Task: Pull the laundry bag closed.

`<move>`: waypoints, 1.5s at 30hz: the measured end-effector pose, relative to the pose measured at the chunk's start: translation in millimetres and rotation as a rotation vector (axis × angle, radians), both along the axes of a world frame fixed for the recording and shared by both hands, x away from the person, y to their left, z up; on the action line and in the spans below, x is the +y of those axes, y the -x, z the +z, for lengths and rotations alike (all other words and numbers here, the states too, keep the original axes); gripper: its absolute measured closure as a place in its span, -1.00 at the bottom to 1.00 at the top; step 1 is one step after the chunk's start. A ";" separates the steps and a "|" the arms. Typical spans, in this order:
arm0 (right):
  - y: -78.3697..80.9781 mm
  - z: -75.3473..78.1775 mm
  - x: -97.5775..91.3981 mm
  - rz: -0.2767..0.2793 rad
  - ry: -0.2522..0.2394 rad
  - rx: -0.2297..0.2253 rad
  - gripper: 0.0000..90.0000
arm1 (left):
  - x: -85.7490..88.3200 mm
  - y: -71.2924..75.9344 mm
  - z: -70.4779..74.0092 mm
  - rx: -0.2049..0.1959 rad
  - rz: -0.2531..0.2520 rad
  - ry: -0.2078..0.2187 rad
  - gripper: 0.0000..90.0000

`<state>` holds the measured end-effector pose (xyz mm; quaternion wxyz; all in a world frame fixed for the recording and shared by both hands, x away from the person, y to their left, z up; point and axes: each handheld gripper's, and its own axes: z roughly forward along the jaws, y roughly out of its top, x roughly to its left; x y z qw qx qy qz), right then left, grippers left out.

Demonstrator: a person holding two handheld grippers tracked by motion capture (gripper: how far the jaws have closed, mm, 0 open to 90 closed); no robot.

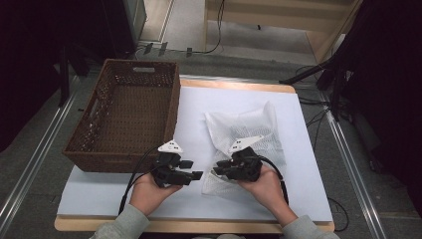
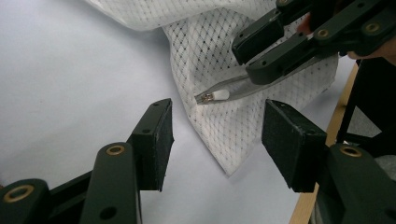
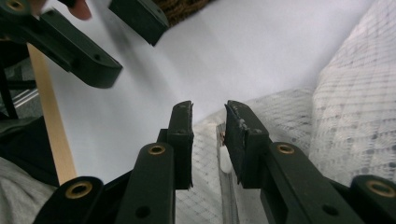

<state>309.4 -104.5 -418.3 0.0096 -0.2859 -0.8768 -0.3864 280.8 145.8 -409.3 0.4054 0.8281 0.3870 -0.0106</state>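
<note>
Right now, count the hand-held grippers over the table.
2. The left hand-held gripper hovers just in front of the wicker basket; the right hand-held gripper is at the mesh bag's near corner, jaws around its zipper pull.

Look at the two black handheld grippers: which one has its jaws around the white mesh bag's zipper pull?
The right gripper, over the white mesh laundry bag: its narrow jaws flank the zipper pull. The left gripper stands wider, over bare white tabletop.

no readable text, labels, brands or numbers anywhere
</note>
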 end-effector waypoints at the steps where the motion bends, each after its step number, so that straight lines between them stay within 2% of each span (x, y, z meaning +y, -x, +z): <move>1: -0.3 -1.2 0.2 0.000 0.003 0.000 0.63 | -0.1 -0.1 0.3 0.000 -0.002 -0.002 -0.03; 6: -2.0 -7.3 1.7 0.007 0.029 0.012 0.71 | -0.9 -2.7 1.3 -0.006 -0.026 -0.007 -0.03; 11: -3.9 -15.0 4.0 0.003 0.059 0.022 0.72 | 0.0 -5.3 0.5 -0.001 -0.019 -0.002 -0.03; 19: -6.5 -27.6 10.6 -0.005 0.102 0.008 0.69 | -2.4 -6.1 -0.5 -0.003 -0.031 -0.007 -0.03; 25: -6.9 -35.5 16.2 -0.004 0.126 0.020 0.67 | -3.4 -6.8 -1.9 -0.001 -0.032 -0.009 -0.03; 29: -5.2 -40.7 20.8 0.001 0.166 0.008 0.61 | -2.1 -7.8 -2.5 0.003 -0.031 -0.010 -0.03; 31: -3.3 -42.1 23.1 0.001 0.170 -0.009 0.61 | -2.1 -8.2 -2.9 0.005 -0.028 -0.009 -0.03; 34: -2.1 -44.4 22.7 0.007 0.163 -0.042 0.70 | -2.5 -8.4 -3.2 0.005 -0.029 -0.013 -0.03; 38: -2.3 -44.7 21.5 0.000 0.150 -0.024 0.86 | -4.1 -8.1 -4.2 0.008 -0.035 -0.015 -0.03; 40: -3.7 -44.0 21.7 -0.005 0.146 0.009 0.93 | -5.4 -8.0 -5.3 0.010 -0.041 -0.020 -0.03; 45: -6.5 -40.6 19.8 -0.008 0.144 0.046 0.94 | -9.3 -7.7 -8.1 0.012 -0.053 -0.025 -0.03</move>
